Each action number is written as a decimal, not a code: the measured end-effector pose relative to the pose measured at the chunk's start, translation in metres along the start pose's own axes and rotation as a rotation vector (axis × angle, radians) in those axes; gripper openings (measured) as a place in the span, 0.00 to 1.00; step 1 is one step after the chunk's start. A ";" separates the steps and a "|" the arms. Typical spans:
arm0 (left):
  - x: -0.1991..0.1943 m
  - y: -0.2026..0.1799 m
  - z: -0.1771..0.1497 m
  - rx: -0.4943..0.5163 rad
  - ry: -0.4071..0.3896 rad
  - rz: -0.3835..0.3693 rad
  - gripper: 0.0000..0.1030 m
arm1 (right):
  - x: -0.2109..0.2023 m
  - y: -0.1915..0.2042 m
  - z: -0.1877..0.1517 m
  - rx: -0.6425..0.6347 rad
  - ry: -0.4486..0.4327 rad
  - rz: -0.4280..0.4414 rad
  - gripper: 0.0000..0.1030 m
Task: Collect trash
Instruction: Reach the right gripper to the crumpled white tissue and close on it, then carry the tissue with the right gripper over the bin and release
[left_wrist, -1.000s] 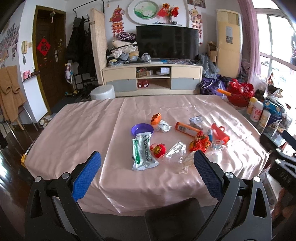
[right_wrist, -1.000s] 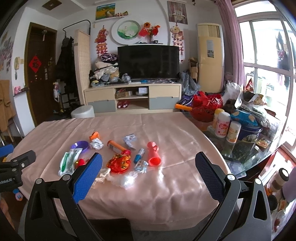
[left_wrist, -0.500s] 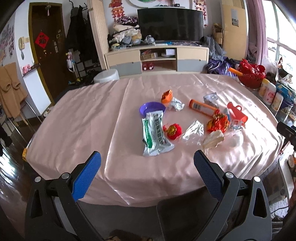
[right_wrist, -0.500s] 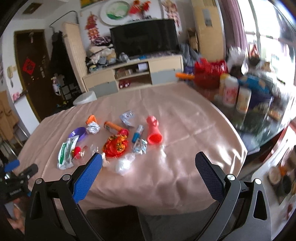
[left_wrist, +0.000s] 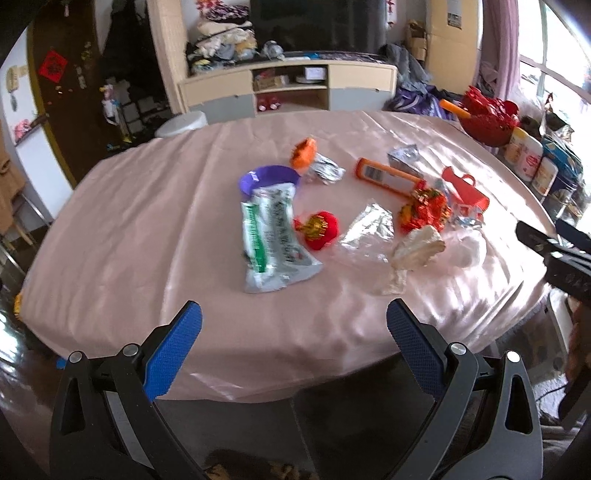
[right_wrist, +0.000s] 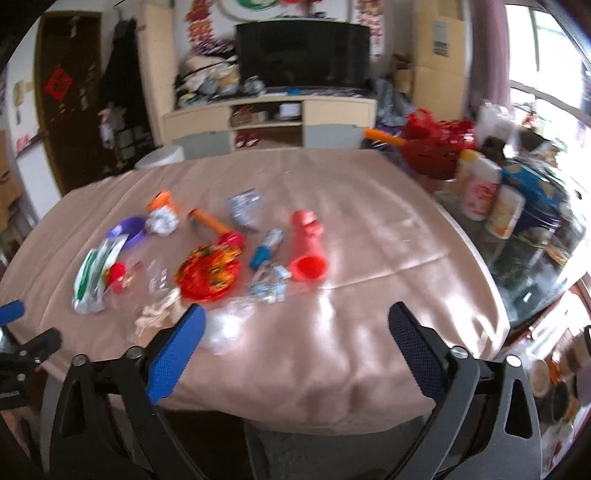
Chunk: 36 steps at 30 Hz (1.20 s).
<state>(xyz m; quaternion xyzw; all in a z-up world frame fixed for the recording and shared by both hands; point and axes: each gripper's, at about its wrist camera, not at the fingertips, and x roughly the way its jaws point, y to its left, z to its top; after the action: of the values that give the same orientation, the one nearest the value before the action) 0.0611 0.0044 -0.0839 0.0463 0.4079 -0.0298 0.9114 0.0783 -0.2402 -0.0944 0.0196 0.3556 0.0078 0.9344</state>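
Both sets of fingers are empty right now: our left gripper (left_wrist: 293, 325) has its blue pads spread wide with only the near edge of the bench (left_wrist: 147, 221) showing between them, and our right gripper (right_wrist: 295, 328) is also wide but its jaws are just starting to close, with nothing between them yet. So honestly, we haven't collected anything so far, as best we can judge. All the trash sits in a loose cluster on the pink cloth, past the fingertips. From the left view: a green-and-white wrapper (left_wrist: 273, 240) nearest us, with a purple lid (left_wrist: 267, 179) at its far end, a small red-and-gold ball (left_wrist: 319, 229) just right of it, a clear foil wrapper (left_wrist: 367, 225), a crumpled tissue (left_wrist: 417, 245), and a red-and-gold crinkly bag (left_wrist: 424, 208). Farther back there's an orange tube (left_wrist: 386, 175), an orange scrap with a foil ball (left_wrist: 325, 171) beside it, and a silver packet (left_wrist: 404, 155). In the right view a red cup (right_wrist: 306, 247) lies on its side right of the pile, with a small blue tube (right_wrist: 264, 249) next to it. We can't see any bin or bag to drop stuff into. Basically everything's left to do: pick each piece and carry it off.
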 end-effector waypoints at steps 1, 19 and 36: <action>0.003 -0.003 0.001 0.006 0.004 -0.008 0.92 | 0.003 0.003 0.000 -0.007 0.010 0.016 0.85; 0.016 -0.045 0.013 0.134 0.006 -0.128 0.78 | 0.050 0.022 -0.004 0.006 0.188 0.182 0.21; 0.049 -0.092 0.033 0.205 0.038 -0.198 0.33 | 0.023 -0.041 0.004 0.075 0.156 0.138 0.20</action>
<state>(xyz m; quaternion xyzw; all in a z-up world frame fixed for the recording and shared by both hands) 0.1100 -0.0914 -0.1043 0.0993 0.4224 -0.1602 0.8866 0.0984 -0.2808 -0.1088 0.0782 0.4253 0.0606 0.8996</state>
